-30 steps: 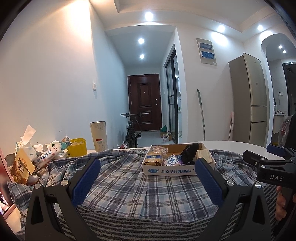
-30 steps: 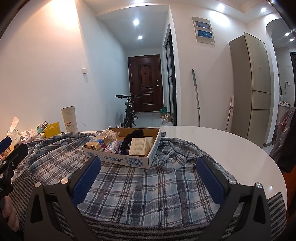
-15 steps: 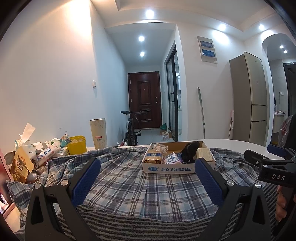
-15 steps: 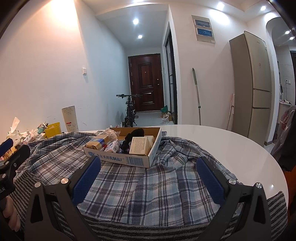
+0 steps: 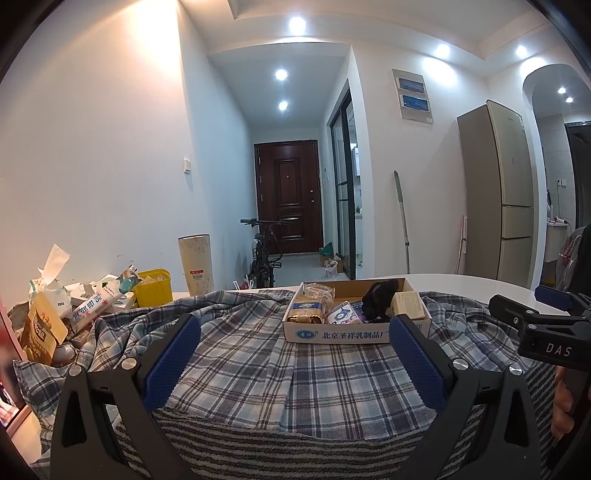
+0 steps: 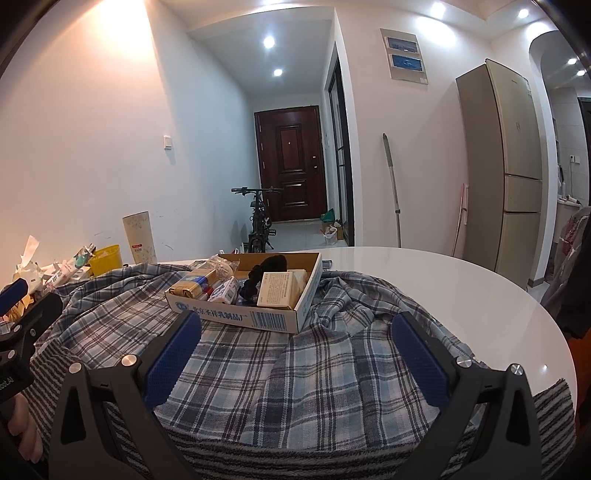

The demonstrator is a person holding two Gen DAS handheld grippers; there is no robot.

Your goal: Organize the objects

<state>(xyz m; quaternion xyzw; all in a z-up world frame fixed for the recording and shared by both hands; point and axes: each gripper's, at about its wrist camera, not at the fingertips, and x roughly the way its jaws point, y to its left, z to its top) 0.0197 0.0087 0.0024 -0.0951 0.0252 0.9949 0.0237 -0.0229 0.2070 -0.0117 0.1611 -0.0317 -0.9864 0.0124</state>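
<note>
Lighting: recessed ceiling spotlights (image 5: 296, 24), bright, flaring on white walls. Glare spot on tabletop (image 6: 424, 280). Focus sharp centrally; fisheye bending and black vignette toward corners.

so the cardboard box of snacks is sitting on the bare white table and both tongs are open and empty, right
Not quite. The cardboard box sits on the plaid shirt spread over the white table, not on the bare tabletop; the right wrist view shows plaid cloth all around its base. The rest holds: the left tongs and right tongs are both open and empty.
</note>
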